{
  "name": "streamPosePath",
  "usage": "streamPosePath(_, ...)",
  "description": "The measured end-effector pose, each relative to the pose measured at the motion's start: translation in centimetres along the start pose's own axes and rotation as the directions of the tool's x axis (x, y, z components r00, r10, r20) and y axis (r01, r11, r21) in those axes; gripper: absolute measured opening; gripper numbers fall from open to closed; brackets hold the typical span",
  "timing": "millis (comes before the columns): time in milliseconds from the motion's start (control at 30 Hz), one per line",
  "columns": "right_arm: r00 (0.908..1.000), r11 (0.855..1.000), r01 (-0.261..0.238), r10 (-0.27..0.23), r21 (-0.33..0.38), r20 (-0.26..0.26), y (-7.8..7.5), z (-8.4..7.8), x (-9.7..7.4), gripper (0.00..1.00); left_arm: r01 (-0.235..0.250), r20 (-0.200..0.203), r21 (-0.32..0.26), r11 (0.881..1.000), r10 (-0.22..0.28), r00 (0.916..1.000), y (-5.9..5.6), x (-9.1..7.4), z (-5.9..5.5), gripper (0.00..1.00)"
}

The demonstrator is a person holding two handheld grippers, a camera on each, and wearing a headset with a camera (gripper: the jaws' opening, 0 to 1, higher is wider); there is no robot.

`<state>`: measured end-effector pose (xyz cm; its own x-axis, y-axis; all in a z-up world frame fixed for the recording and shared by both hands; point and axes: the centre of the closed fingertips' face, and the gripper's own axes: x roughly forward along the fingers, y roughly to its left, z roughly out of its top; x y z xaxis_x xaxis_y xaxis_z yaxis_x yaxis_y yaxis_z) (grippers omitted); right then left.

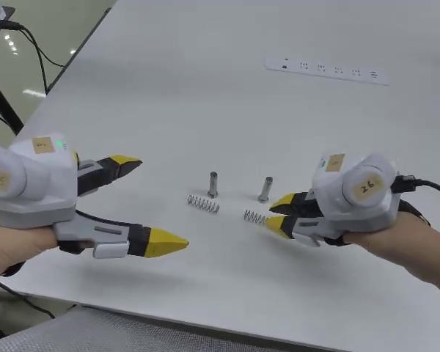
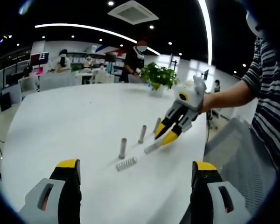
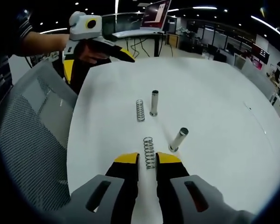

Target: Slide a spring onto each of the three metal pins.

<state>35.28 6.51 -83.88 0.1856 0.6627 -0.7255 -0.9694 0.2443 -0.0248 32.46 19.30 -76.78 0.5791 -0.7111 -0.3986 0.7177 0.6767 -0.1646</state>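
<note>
Your R gripper [image 1: 272,213] tips flank one spring's [image 1: 255,216] end; L gripper [image 1: 162,201] gapes wide; 2 pins [image 1: 213,183] [image 1: 265,188] upright on desk [image 1: 205,95].

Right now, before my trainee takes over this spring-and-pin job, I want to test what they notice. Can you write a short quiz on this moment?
1. True or false: one of the pins already wears a spring.
2. The left gripper is: A) open and empty, B) shut on a spring, C) shut on a pin.
3. Fill in: the near end of one spring lies between the jaws of the ___ gripper.

Key:
1. False. Both springs lie flat on the table.
2. A.
3. right.
</note>
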Motion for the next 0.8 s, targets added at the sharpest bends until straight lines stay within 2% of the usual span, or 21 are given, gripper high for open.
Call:
streamPosePath(267,0.9974,1.000,-0.012,0.011,-0.013,-0.071,-0.2,-1.9,1.4,0.11,0.001,-0.008,-0.001,1.000,-0.001,1.0000,-0.1,-0.2,-0.4,0.96)
streamPosePath(367,0.9964,0.999,-0.024,0.022,-0.028,-0.082,0.0,-2.1,1.5,0.09,0.000,-0.006,-0.005,1.000,0.000,1.0000,-0.1,-0.2,-0.3,0.96)
streamPosePath(400,0.9973,0.999,-0.026,0.024,-0.028,-0.069,-0.1,-1.7,1.7,0.08,-0.001,-0.005,-0.006,1.000,0.001,1.0000,-0.1,-0.2,-0.3,0.96)
streamPosePath(600,0.9965,0.998,-0.039,0.036,-0.043,-0.076,-0.1,-1.7,1.8,0.08,-0.001,-0.007,-0.012,1.000,0.001,1.0000,-0.1,-0.2,-0.5,0.96)
streamPosePath(800,0.9974,0.996,-0.049,0.045,-0.075,-0.057,0.4,-0.8,0.9,0.07,0.031,-0.009,-0.019,0.999,-0.031,0.9995,-1.5,0.5,-0.9,0.96)
